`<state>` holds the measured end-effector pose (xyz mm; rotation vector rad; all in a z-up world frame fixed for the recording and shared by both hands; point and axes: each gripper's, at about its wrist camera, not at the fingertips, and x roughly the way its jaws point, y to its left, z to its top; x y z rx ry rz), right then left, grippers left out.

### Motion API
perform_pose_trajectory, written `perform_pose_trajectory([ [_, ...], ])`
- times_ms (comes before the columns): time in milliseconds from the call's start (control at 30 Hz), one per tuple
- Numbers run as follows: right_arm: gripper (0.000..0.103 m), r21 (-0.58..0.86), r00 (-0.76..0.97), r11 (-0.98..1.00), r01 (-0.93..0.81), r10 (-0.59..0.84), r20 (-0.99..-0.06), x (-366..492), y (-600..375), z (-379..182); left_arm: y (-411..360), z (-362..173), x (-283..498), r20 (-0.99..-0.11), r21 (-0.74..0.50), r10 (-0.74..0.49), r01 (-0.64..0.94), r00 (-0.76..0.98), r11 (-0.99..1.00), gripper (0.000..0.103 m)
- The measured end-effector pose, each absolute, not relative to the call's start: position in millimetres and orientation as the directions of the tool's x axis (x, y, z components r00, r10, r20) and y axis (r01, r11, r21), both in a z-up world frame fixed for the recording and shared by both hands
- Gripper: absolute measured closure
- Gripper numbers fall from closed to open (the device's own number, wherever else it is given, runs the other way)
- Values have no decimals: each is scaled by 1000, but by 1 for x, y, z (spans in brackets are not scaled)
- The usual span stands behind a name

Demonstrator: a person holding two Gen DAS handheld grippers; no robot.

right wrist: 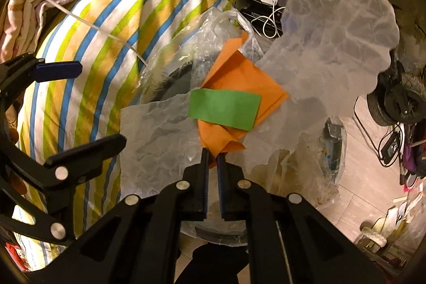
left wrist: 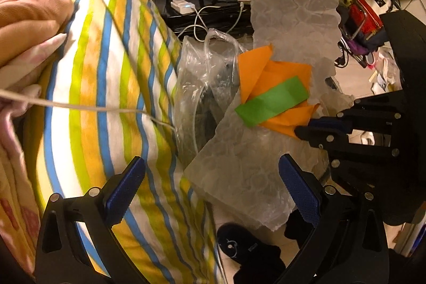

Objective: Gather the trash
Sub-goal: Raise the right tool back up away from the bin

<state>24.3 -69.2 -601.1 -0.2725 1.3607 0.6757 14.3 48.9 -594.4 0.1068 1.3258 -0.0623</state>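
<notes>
Two light, floppy sheets, orange paper [right wrist: 239,79] and bubble wrap [right wrist: 332,44], hang from our right gripper [right wrist: 212,159], jaws pinching their edge, while our left gripper [left wrist: 213,182] stands spread.

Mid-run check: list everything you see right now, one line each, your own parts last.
orange paper: one, orange, pinched in right gripper
green paper: one, green, lying on the orange paper
bubble wrap: torn translucent sheets, around the papers
clear bag: one, transparent, below the papers beside the bedding
striped bedding: one, white, blue, green, orange, left
white cable: one, across the bedding
left gripper: open, empty
right gripper: shut on orange paper
</notes>
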Motion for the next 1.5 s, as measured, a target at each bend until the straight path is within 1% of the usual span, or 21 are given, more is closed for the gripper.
perform_pose_trajectory([
  [133, 94, 185, 75, 775, -604, 286, -955, 22, -67, -594, 50, -587, 8, -969, 47, 17, 115, 246, 992, 6],
  [200, 84, 181, 86, 777, -603, 289, -953, 20, -69, -589, 49, -583, 7, -967, 55, 22, 127, 252, 990, 6],
  [267, 62, 181, 94, 784, -594, 291, -952, 19, -71, -585, 52, -580, 6, -966, 60, 27, 123, 256, 991, 6],
  [300, 59, 182, 97, 787, -589, 293, -951, 18, -72, -583, 53, -579, 6, -966, 59, 27, 119, 256, 991, 6],
  [367, 48, 178, 101, 791, -585, 288, -952, 15, -74, -580, 55, -575, 5, -966, 60, 30, 110, 258, 992, 6],
  [400, 44, 172, 106, 792, -586, 285, -953, 13, -75, -577, 56, -572, 4, -965, 62, 32, 108, 259, 992, 6],
  [467, 21, 162, 114, 795, -585, 279, -954, 9, -77, -571, 58, -566, 0, -965, 64, 35, 103, 261, 993, 6],
  [533, 11, 150, 125, 799, -582, 271, -954, 4, -81, -564, 60, -560, -3, -964, 66, 39, 95, 263, 993, 6],
  [633, 10, 130, 146, 803, -582, 261, -954, -2, -86, -551, 63, -547, -8, -962, 65, 40, 83, 269, 994, 6],
  [700, 7, 108, 170, 808, -579, 249, -953, -6, -90, -539, 66, -538, -9, -961, 60, 37, 74, 274, 995, 6],
  [900, 7, 66, 232, 847, -527, 218, -948, 1, -105, -497, 62, -496, -11, -950, 49, 26, 66, 312, 997, 6],
  [1000, 7, 17, 292, 859, -512, 193, -937, 4, -113, -469, 55, -470, -8, -939, 46, 17, 78, 344, 996, 6],
  [1267, 7, -16, 410, 894, -448, 190, -892, 14, -140, -384, 38, -385, 6, -889, 33, -14, 95, 457, 995, 6],
  [1500, 7, 10, 498, 933, -359, 201, -843, 11, -172, -298, 15, -306, 3, -840, 40, -38, 132, 542, 990, 6],
])
